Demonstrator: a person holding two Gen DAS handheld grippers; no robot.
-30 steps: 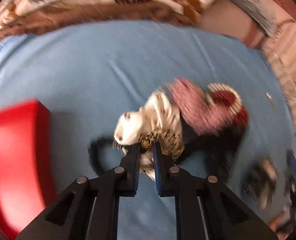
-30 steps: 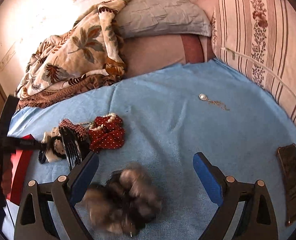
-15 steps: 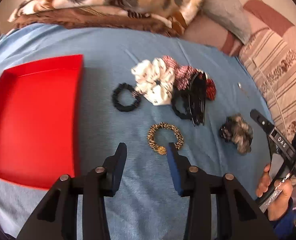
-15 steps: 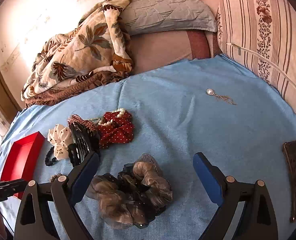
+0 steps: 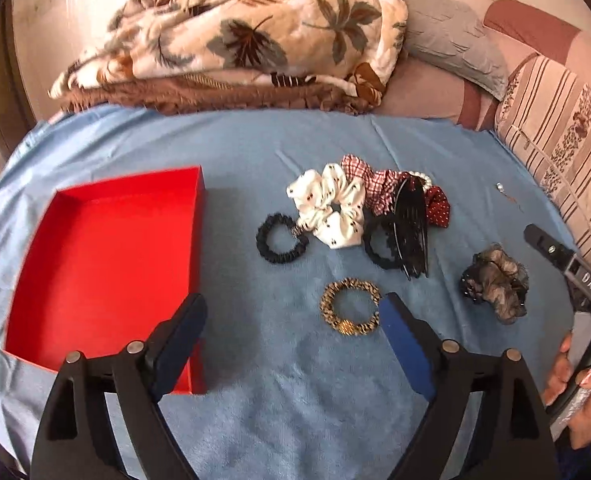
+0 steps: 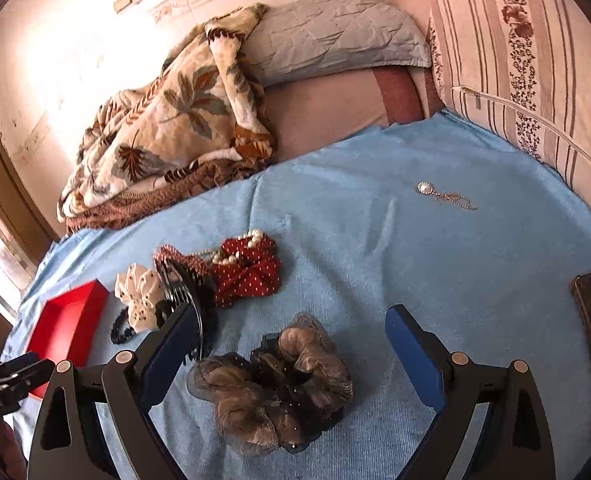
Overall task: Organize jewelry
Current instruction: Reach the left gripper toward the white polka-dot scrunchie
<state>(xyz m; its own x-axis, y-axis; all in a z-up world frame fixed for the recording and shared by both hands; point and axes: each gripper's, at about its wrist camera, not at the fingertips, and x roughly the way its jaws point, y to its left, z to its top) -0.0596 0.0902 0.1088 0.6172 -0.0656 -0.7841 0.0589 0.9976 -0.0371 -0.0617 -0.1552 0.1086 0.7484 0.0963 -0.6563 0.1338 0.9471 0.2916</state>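
Blue bedspread [image 5: 255, 400] carries everything: your red box [image 5: 103, 256] lies empty at left, scrunchies [image 5: 331, 208] clustered mid-bed. Your left gripper [image 5: 291, 320], jaws just spread with nothing between, hangs beside the gold bracelet [image 5: 351, 306]. Straddle its rim, then pinch. Your right gripper [image 6: 291, 332] gapes over the brown scrunchie [image 6: 279, 384].

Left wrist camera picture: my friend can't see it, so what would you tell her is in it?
The left gripper hangs open over a blue blanket, with a leopard-print hair tie lying loose by its right finger. A red tray with nothing in it sits to the left, and scrunchies and a black comb lie beyond.
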